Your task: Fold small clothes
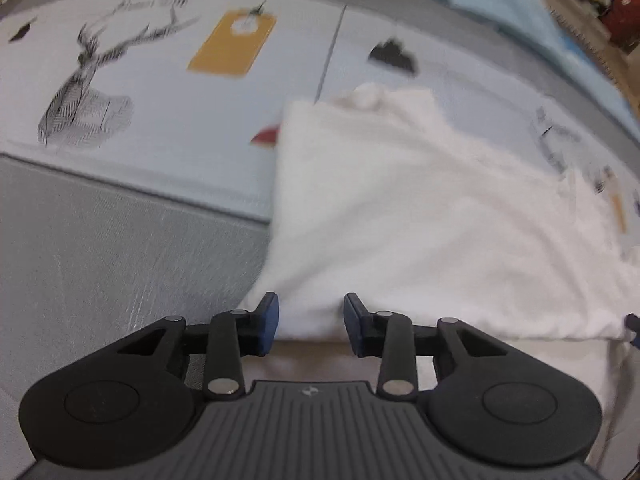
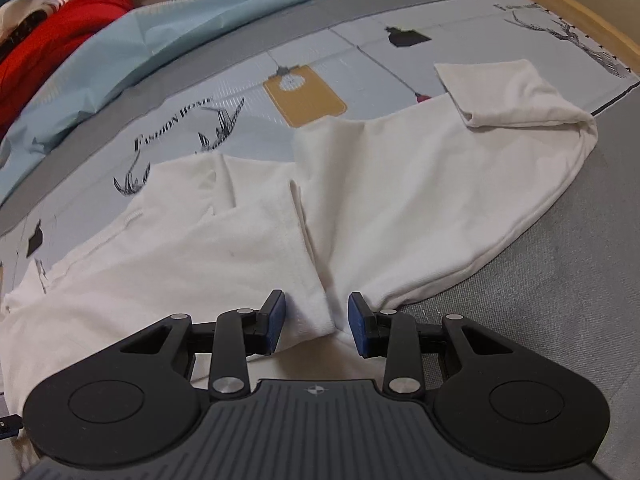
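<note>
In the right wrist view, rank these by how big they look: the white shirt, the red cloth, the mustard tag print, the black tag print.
1. white shirt
2. red cloth, cut off by the frame edge
3. mustard tag print
4. black tag print

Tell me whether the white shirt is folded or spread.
Partly folded: the white shirt has one sleeve doubled back over itself and a side flap laid over the body.

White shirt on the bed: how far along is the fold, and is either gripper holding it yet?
Done: one sleeve of the white shirt is already folded back onto the body, and a flap lies over the middle. In hand: nothing is clamped; the left gripper and right gripper are both open at the near hem. Left: grasp the hem and fold it up towards the collar.
</note>
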The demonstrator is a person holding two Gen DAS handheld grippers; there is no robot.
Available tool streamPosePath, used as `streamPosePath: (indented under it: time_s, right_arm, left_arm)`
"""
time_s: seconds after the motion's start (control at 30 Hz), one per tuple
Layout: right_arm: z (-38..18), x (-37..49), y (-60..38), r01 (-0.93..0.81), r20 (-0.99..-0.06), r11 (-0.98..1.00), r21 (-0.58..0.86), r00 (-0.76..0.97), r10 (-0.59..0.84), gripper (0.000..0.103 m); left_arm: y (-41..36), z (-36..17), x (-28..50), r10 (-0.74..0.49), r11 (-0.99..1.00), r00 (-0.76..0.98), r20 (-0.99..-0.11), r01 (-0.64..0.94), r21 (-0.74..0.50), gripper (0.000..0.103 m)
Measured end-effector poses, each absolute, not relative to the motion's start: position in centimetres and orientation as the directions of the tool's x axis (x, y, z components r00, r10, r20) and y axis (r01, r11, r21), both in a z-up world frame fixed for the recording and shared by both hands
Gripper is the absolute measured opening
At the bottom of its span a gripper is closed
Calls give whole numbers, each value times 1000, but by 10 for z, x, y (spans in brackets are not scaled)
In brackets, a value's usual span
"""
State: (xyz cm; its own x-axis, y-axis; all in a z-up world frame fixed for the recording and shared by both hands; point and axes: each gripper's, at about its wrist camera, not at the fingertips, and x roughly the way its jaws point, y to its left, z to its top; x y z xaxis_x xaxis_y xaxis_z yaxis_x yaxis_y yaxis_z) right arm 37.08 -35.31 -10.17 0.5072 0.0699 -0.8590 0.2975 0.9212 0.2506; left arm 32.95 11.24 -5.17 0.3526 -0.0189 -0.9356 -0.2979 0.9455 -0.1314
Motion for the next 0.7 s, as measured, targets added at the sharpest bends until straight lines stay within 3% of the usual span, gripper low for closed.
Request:
streamPosePath:
  time_s: [0.13,0.33,0.37,0.43,0.47,0.5,0.7]
  right_arm:
    - [-86,367,-362,298,-810,909,292,583,68,36]
    - [-67,360,-389,327,-728,880,344,685,29,36]
    - [-63,359,-394,323,-710,882,344,704,19,34]
    - [-57,357,-408,322,-668,881,347,744,-8,20]
    - [-56,355,-420,335,-647,871,360,762,-25,6]
    - [-56,353,-431,358,-632,856,373,774,-48,3]
    - [-80,357,-507,513,-623,650,561,779,-77,7]
  left_arm:
    - [96,-29,331,-32,962,419,-907,-233,-141,41]
    - [75,-7,334,35,985,467,-883,-167,-49,45]
    - [72,-5,334,48,987,478,-877,-157,-31,45]
    - [68,-2,335,60,990,493,-868,-142,-13,46]
    - [65,0,335,61,991,500,-864,-132,-7,46]
    - [62,1,334,60,992,502,-863,-123,-2,46]
    - [57,0,333,47,995,500,-865,-96,-1,46]
